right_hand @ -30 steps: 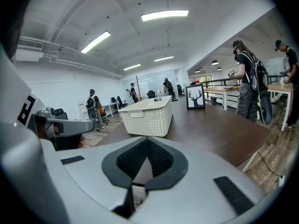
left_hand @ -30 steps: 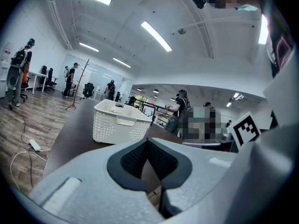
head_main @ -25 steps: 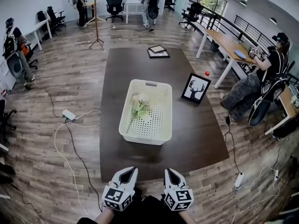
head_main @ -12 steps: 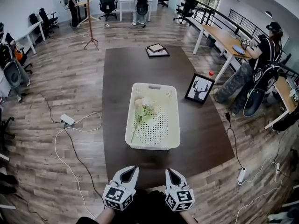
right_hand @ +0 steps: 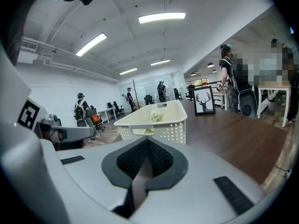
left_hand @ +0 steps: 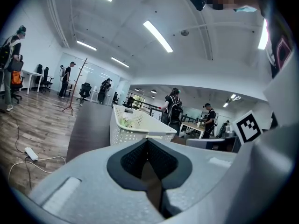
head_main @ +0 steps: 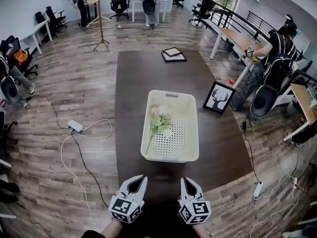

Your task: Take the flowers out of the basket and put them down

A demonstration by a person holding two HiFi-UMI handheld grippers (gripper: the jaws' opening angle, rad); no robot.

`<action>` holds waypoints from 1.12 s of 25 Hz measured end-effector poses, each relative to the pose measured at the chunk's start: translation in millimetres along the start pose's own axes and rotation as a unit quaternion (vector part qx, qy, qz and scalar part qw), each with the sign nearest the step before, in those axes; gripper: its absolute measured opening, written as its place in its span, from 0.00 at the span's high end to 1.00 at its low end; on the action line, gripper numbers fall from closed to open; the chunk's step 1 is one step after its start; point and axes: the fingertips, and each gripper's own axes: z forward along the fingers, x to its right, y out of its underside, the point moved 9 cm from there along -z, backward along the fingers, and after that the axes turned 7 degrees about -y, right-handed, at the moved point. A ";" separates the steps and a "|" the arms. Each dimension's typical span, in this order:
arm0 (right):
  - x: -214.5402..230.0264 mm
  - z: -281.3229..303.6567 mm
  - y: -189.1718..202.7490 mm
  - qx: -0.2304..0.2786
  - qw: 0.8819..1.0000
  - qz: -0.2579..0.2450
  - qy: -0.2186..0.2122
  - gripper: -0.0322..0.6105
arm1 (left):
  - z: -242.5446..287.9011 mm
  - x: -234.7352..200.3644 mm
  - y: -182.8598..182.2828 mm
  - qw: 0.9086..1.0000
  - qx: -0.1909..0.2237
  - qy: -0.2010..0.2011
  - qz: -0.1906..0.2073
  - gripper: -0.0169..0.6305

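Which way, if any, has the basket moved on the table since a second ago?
No. The white basket keeps its spot beside the deer picture; the view shifted.

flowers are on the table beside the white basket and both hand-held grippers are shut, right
No: the flowers lie inside the white basket, not beside it, as the head view shows. The left hand-held gripper and right hand-held gripper are shut.

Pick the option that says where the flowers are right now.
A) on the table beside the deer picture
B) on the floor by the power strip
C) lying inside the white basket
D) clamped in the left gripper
C: the flowers lie inside the white basket, along its left side, while the left gripper and right gripper are shut, empty and short of the basket.
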 end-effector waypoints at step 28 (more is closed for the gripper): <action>13.1 127.9 -146.1 -0.037 0.996 -0.034 -0.069 0.94 | 23.5 -20.3 -16.1 0.997 0.012 -0.072 -0.034 0.96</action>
